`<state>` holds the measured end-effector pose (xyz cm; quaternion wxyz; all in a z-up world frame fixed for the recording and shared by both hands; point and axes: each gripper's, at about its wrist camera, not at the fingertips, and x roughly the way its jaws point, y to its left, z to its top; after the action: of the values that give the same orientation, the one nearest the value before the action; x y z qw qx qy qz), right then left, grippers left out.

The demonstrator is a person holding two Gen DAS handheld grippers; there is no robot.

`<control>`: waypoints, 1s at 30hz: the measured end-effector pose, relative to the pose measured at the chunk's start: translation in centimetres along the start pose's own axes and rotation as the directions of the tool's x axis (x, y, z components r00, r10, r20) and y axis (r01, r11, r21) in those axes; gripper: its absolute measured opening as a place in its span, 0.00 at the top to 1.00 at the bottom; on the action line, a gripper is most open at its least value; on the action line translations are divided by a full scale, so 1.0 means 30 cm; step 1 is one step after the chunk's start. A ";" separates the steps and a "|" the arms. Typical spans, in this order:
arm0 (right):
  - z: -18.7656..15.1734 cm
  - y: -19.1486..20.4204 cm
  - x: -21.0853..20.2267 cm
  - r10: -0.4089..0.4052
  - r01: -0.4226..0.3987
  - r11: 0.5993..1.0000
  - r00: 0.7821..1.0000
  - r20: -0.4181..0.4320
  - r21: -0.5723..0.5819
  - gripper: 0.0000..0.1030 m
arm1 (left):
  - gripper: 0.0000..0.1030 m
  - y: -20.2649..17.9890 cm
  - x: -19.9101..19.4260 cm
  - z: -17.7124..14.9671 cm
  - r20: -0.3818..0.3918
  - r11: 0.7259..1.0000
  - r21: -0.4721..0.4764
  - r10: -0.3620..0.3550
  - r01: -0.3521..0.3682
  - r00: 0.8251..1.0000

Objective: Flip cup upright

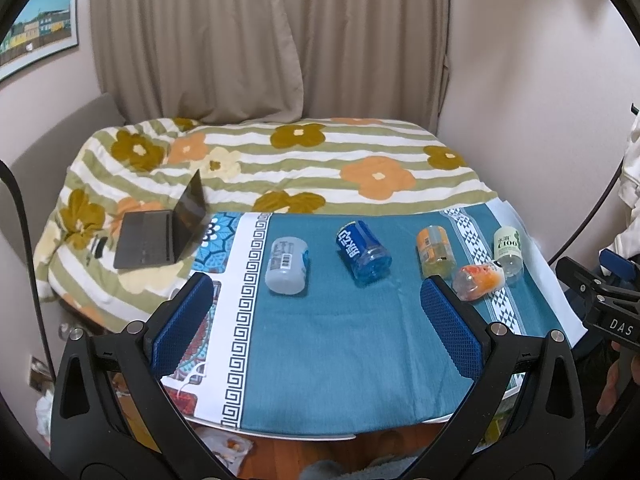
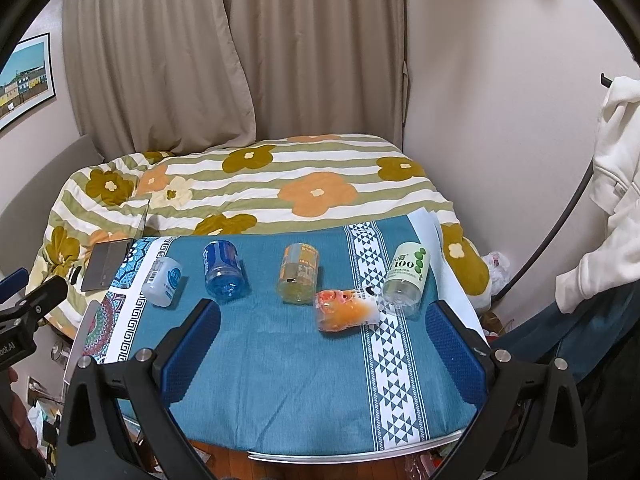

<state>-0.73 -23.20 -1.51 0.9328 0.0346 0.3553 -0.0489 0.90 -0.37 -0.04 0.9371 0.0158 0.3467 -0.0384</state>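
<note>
Several plastic cups lie on their sides on the teal cloth: a white cup, a blue cup, a yellow-orange cup, an orange-red cup and a white-green "100" cup. My left gripper is open and empty, held above the table's near half. My right gripper is open and empty, just in front of the orange-red cup. The right gripper's body shows at the left view's right edge.
The table has its near edge close to me. Behind it is a bed with a flowered quilt and an open laptop. Curtains and walls stand behind. A white garment hangs at right.
</note>
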 end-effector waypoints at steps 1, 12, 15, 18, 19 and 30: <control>0.000 -0.001 -0.001 0.001 -0.001 1.000 1.000 -0.001 -0.001 0.01 | 0.00 0.003 -0.003 -0.002 0.000 1.000 -0.001 0.000 0.000 1.000; 0.005 -0.001 0.001 0.001 -0.001 1.000 1.000 0.000 0.000 0.01 | 0.00 0.020 -0.002 0.000 0.003 1.000 -0.009 -0.004 0.004 1.000; 0.005 0.000 0.001 0.000 0.000 1.000 1.000 0.000 -0.001 0.01 | 0.00 0.026 -0.004 0.001 0.003 1.000 -0.010 -0.005 0.005 1.000; 0.004 0.000 0.001 0.001 -0.001 1.000 1.000 0.000 -0.001 0.01 | 0.00 0.026 -0.004 0.001 0.003 1.000 -0.010 -0.004 0.004 1.000; 0.003 0.000 0.000 0.001 -0.001 1.000 1.000 -0.001 0.000 0.01 | 0.00 0.025 -0.001 0.002 0.002 1.000 -0.010 -0.005 0.005 1.000; 0.048 0.026 0.030 -0.039 0.040 0.999 0.999 -0.036 0.030 0.01 | 0.00 0.083 0.037 0.046 -0.052 0.999 0.031 -0.036 0.038 0.998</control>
<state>0.98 -22.62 -1.03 0.9246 0.0427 0.3715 -0.0720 2.86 1.96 0.30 0.9266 0.0254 0.3703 -0.0608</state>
